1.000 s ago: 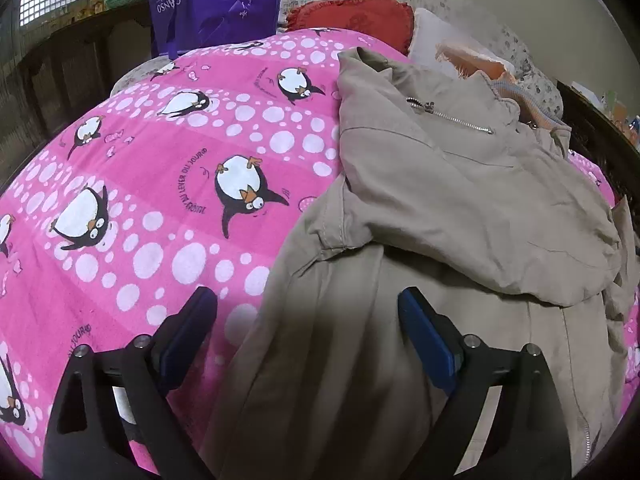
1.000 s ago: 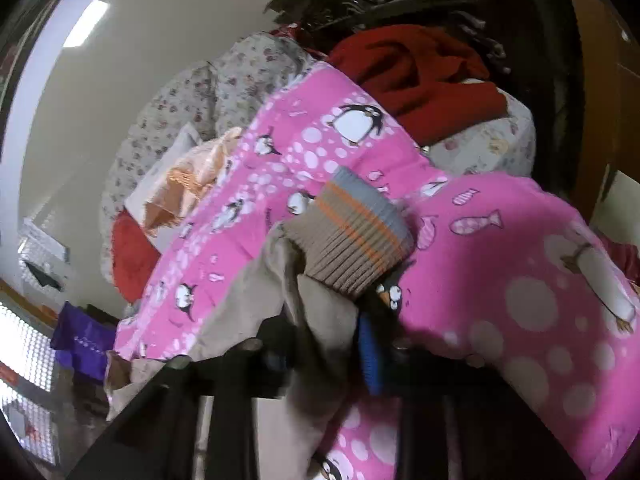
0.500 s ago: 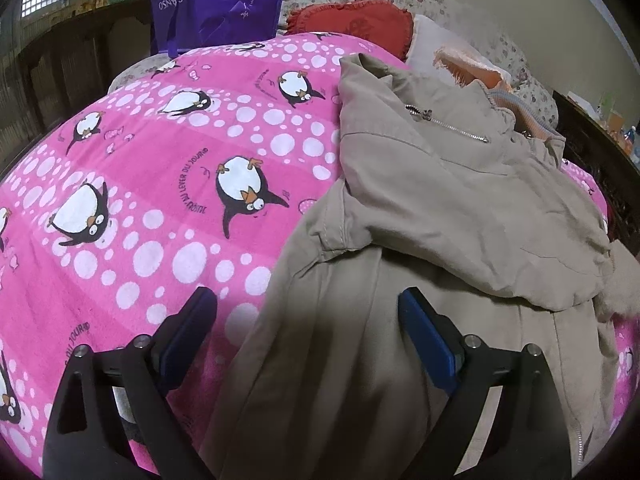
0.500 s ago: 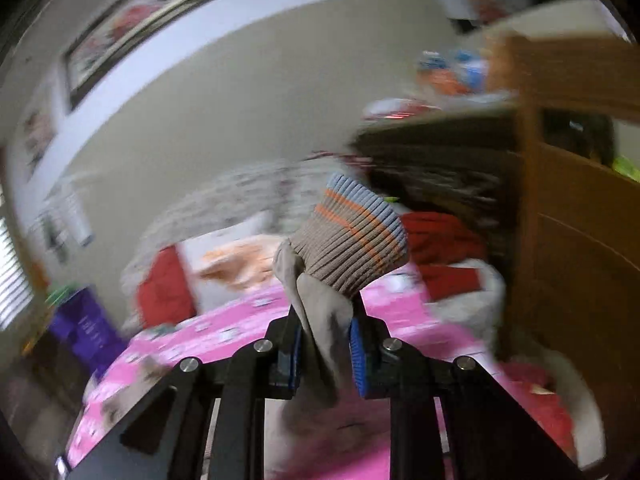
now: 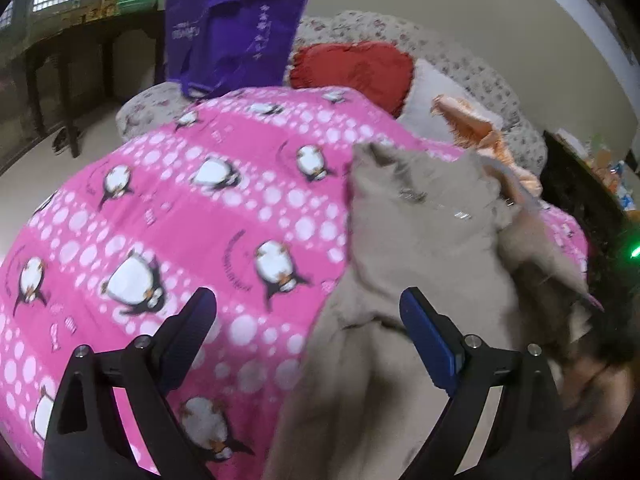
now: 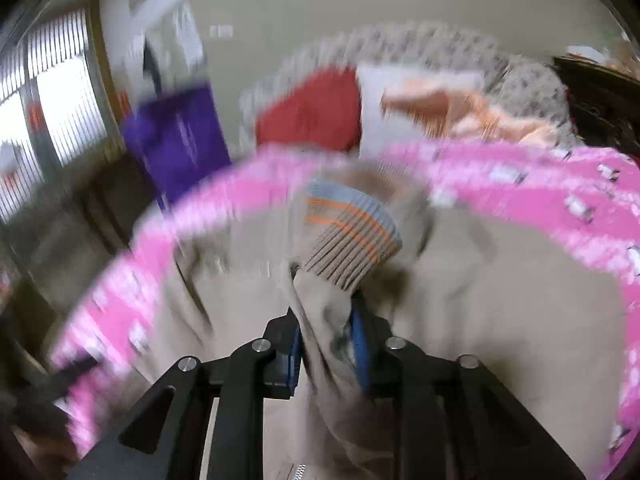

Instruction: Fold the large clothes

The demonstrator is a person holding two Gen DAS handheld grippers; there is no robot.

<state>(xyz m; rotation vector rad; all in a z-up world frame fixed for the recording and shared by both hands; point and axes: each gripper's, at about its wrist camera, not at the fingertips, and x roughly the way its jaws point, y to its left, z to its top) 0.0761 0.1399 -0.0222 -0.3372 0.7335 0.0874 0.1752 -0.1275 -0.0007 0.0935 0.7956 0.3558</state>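
My left gripper [image 5: 308, 320] hangs above the bed with its blue-padded fingers spread wide and nothing between them. Under its left finger [image 5: 192, 328] lies the pink penguin-print duvet [image 5: 160, 220], which stretches away ahead and to the left. Far ahead on that side a purple tote bag [image 5: 236, 28] stands at the end of the bed, with a dark wooden table [image 5: 80, 52] further left of it. Straight ahead past the duvet I see a red cushion [image 5: 356, 68], and to its right a white pillow [image 5: 424, 108] with a crumpled orange cloth [image 5: 476, 128] on it. The khaki jacket [image 5: 420, 240] lies bunched on the duvet ahead and to the right of the left gripper, its lower part running under the right finger [image 5: 428, 344]; a zip on it catches the light. The far right of this view is blurred and dark.

My right gripper [image 6: 326, 344] is clamped on a fold of the jacket's sleeve [image 6: 324, 320], the fabric pinched between the two blue pads. The ribbed cuff [image 6: 348, 236], brown with orange and grey stripes, sticks up just beyond the fingertips. The rest of the jacket spreads below and to both sides of this gripper, over the pink duvet. This view is heavily motion-blurred.
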